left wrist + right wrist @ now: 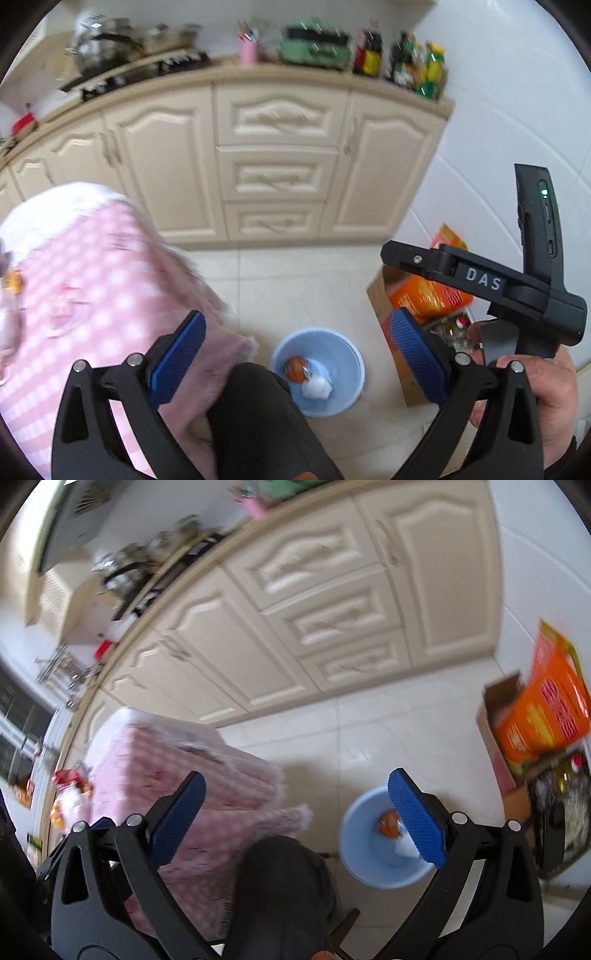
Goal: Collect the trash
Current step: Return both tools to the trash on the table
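both the left gripper (297, 354) and right gripper (295, 812) gape wide, empty, above the light blue bin (343, 354), which holds an orange wrapper (295, 369) and white wad (317, 387).

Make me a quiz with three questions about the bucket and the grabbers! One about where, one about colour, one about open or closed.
1. Where is the bucket?
A. on the counter
B. on the floor
C. on the pink cloth

2. What colour are the finger pads?
A. blue
B. red
C. green

3. How is the left gripper?
A. shut on a tissue
B. shut on nothing
C. open

Answers:
1. B, it stands on the pale floor tiles below the cabinets.
2. A, both wrist views show blue textured pads.
3. C, its fingers stand wide apart with nothing between them; the right gripper looks the same. The orange ball and white wad already lie in the bucket.
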A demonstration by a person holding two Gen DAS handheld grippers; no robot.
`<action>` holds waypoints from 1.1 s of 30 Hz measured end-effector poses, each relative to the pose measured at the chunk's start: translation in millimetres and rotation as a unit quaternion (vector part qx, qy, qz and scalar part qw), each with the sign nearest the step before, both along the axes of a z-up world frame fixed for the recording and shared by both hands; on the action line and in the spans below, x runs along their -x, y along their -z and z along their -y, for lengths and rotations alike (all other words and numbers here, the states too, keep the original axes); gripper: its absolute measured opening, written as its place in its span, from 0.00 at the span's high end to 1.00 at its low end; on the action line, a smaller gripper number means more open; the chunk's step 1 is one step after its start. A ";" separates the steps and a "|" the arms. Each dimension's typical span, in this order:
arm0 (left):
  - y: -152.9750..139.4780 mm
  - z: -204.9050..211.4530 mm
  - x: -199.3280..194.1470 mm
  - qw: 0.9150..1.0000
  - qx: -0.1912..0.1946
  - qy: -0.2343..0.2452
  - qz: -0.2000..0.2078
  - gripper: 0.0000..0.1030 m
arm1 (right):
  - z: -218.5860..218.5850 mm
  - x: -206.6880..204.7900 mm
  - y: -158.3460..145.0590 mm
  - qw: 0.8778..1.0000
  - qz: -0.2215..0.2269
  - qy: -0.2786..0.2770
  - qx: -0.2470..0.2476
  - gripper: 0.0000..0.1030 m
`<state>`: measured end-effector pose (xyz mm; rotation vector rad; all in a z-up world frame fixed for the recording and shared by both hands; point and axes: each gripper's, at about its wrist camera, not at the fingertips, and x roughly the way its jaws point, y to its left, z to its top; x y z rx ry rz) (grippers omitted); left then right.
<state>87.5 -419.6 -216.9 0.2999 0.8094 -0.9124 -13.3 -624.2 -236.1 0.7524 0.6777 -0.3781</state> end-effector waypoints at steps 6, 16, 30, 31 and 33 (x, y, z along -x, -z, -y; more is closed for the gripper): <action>-43.2 -59.5 -16.5 0.997 0.038 -0.051 0.035 0.05 | -51.0 -31.6 -50.5 0.997 0.039 -0.060 0.040 0.06; -95.8 -166.5 -40.0 0.983 0.083 -0.136 0.094 0.05 | -143.9 -79.6 -114.0 0.980 0.093 -0.150 0.089 0.06; -113.0 -305.0 -72.5 0.948 0.083 -0.263 0.158 0.05 | -259.1 -138.4 -138.8 0.951 0.110 -0.246 0.149 0.06; -111.9 -315.0 -79.6 0.945 0.080 -0.276 0.158 0.05 | -265.6 -143.7 -137.1 0.950 0.108 -0.251 0.153 0.06; -108.7 -328.0 -88.4 0.941 0.079 -0.289 0.157 0.05 | -275.0 -150.8 -134.2 0.947 0.103 -0.260 0.160 0.06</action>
